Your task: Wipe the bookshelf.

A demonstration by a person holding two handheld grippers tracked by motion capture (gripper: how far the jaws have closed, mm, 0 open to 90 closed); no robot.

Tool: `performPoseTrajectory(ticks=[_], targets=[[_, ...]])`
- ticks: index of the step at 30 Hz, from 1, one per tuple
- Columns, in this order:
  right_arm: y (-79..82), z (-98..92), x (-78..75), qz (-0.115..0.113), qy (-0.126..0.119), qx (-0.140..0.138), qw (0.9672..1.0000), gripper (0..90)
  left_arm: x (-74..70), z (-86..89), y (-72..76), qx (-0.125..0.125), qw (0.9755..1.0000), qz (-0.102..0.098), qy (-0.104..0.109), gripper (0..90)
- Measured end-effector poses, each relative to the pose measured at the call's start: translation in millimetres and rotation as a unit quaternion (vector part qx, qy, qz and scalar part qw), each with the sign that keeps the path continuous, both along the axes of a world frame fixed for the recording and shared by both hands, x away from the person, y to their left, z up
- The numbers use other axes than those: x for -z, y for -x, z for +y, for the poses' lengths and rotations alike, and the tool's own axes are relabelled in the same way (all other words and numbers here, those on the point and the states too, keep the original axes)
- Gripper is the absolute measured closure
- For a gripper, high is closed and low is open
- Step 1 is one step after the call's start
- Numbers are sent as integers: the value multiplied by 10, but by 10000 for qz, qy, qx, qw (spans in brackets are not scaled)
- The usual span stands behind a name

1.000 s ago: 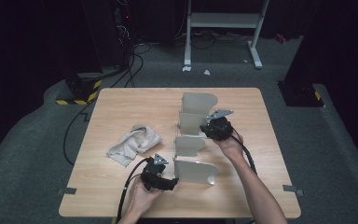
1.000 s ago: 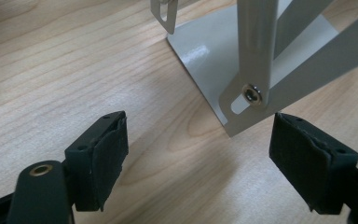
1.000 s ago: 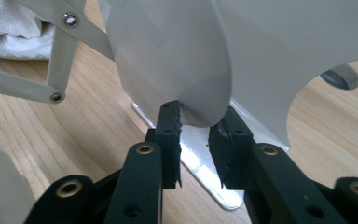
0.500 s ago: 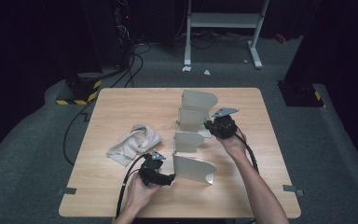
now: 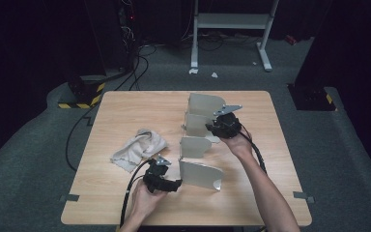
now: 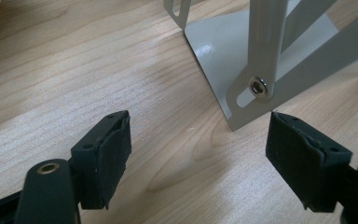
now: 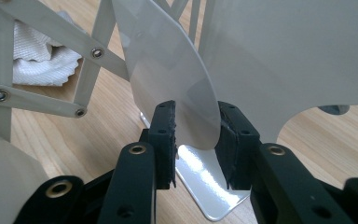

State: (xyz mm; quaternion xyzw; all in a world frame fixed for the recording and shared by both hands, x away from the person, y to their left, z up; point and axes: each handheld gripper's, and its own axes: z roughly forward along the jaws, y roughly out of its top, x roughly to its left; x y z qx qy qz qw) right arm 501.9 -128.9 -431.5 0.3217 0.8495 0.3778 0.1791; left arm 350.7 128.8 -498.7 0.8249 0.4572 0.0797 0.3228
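Two grippers at expanding file rack (image 5: 200, 145): left gripper (image 6: 198, 161) spread beside end panel to brace, right gripper (image 7: 196, 140) loosely straddling divider (image 7: 172, 74), unclamped, for extension.

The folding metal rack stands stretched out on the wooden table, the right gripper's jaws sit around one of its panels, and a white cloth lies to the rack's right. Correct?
Not quite. The high view shows the white cloth lying to the left of the folding metal rack; the rest holds.

Both tongs (image 5: 176, 185) (image 5: 207, 127) are black, with padded jaws, brass-ringed screw holes, grey three-cornered plates and trailing black cables
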Motion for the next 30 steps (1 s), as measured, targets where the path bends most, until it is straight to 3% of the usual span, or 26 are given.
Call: performPoseTrajectory(ticks=[14, 22, 30], targets=[[-1, 84, -60, -3, 351, -328, 9988, 825, -42, 68, -76, -147, 9999, -7, 21, 230], [25, 56, -64, 17, 340, -239, 9991, 851, -91, 234, -144, -508, 9986, -92, 89, 235], [46, 71, -81, 51, 408, 6, 9992, 885, -83, 218, -154, -504, 9987, -37, 98, 225]])
